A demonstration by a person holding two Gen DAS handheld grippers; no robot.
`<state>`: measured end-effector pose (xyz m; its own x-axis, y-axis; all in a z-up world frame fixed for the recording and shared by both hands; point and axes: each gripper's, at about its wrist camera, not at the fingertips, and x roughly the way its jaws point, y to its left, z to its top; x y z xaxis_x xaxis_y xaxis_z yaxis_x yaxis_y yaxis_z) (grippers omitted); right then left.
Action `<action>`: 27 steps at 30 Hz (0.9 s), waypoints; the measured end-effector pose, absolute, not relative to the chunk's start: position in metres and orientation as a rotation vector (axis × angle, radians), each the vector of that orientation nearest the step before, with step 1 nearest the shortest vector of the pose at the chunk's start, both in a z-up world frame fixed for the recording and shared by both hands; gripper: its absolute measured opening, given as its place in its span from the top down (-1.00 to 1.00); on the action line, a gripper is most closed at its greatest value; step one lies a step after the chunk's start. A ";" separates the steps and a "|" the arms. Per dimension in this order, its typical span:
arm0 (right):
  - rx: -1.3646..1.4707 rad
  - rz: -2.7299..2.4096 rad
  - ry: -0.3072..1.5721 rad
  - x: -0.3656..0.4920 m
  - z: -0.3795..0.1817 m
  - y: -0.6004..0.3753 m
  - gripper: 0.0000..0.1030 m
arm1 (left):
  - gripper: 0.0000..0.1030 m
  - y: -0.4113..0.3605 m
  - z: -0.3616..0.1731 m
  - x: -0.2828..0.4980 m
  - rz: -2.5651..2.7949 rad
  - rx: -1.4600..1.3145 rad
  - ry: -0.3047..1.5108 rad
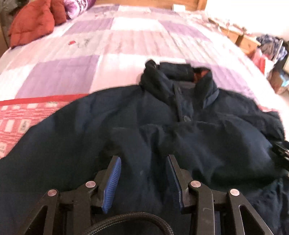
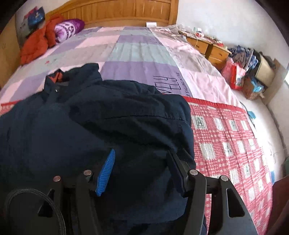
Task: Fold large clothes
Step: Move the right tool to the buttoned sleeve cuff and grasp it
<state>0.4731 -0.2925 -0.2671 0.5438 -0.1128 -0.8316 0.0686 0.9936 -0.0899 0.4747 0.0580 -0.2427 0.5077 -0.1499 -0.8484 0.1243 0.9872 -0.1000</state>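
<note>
A dark navy padded jacket (image 1: 162,126) lies front-up on the bed, its stand-up collar (image 1: 180,76) pointing toward the headboard and its buttoned placket running down the middle. My left gripper (image 1: 143,157) hovers open just above the jacket's lower front, and its blue pads (image 1: 112,180) touch no fabric. In the right wrist view the jacket (image 2: 108,117) has its right side folded inward in a thick bulge. My right gripper (image 2: 141,151) stands open over that bulge. Its right finger (image 2: 178,168) sits at the jacket's edge, and its blue left pad (image 2: 106,171) is bare.
The bed carries a purple and pink patchwork quilt (image 2: 140,54) and a red checked blanket (image 2: 225,144) under the jacket. An orange-red garment (image 2: 36,45) and a purple pillow (image 2: 68,29) lie by the wooden headboard (image 2: 117,12). Beyond the bed's right side stand a nightstand (image 2: 209,48) and piled clutter (image 2: 243,72).
</note>
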 end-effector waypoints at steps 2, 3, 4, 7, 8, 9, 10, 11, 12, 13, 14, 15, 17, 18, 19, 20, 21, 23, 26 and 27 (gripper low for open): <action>-0.018 -0.111 1.028 0.478 -0.280 -0.302 -0.22 | 0.15 0.061 -0.273 0.492 -0.104 -0.025 1.098; 0.006 -0.116 1.040 0.483 -0.285 -0.307 -0.23 | 0.14 0.065 -0.292 0.499 -0.087 -0.032 1.146; 0.033 -0.121 1.046 0.485 -0.289 -0.313 -0.23 | 0.13 0.069 -0.305 0.503 -0.084 -0.043 1.170; 0.021 -0.116 1.045 0.489 -0.293 -0.316 -0.35 | 0.09 0.063 -0.309 0.502 -0.091 0.042 1.150; 0.004 -0.112 1.049 0.489 -0.293 -0.315 -0.35 | 0.08 0.062 -0.310 0.502 -0.088 0.055 1.149; -0.004 -0.113 1.052 0.490 -0.292 -0.314 -0.35 | 0.09 0.062 -0.307 0.502 -0.080 0.055 1.153; -0.012 -0.116 1.054 0.490 -0.290 -0.313 -0.35 | 0.09 0.062 -0.303 0.502 -0.073 0.040 1.155; -0.018 -0.126 1.053 0.488 -0.285 -0.312 -0.35 | 0.10 0.064 -0.299 0.501 -0.067 0.030 1.148; -0.018 -0.134 1.042 0.484 -0.279 -0.310 -0.35 | 0.10 0.064 -0.292 0.500 -0.063 0.027 1.134; -0.014 -0.128 1.032 0.480 -0.274 -0.308 -0.35 | 0.10 0.063 -0.286 0.498 -0.061 0.029 1.122; -0.016 -0.120 1.023 0.477 -0.269 -0.304 -0.35 | 0.10 0.063 -0.279 0.495 -0.059 0.033 1.109; -0.036 -0.114 1.007 0.470 -0.262 -0.297 -0.35 | 0.10 0.064 -0.271 0.490 -0.053 0.043 1.093; -0.064 -0.090 0.979 0.460 -0.251 -0.282 -0.35 | 0.10 0.062 -0.259 0.481 -0.035 0.064 1.063; -0.072 -0.080 0.968 0.456 -0.246 -0.275 -0.35 | 0.10 0.064 -0.252 0.476 -0.024 0.068 1.052; -0.081 -0.071 0.954 0.451 -0.240 -0.267 -0.35 | 0.10 0.068 -0.245 0.470 -0.015 0.063 1.044; -0.086 -0.061 0.944 0.448 -0.235 -0.259 -0.35 | 0.10 0.072 -0.241 0.466 -0.010 0.055 1.039; -0.083 -0.044 0.936 0.443 -0.228 -0.248 -0.35 | 0.10 0.078 -0.235 0.461 -0.005 0.040 1.032; -0.078 -0.014 0.931 0.438 -0.220 -0.228 -0.35 | 0.10 0.092 -0.225 0.450 0.010 0.022 1.018; -0.115 0.031 0.919 0.431 -0.210 -0.189 -0.35 | 0.10 0.116 -0.210 0.427 0.037 -0.012 1.004; -0.131 0.051 0.916 0.428 -0.207 -0.174 -0.35 | 0.10 0.130 -0.206 0.415 0.052 -0.031 0.999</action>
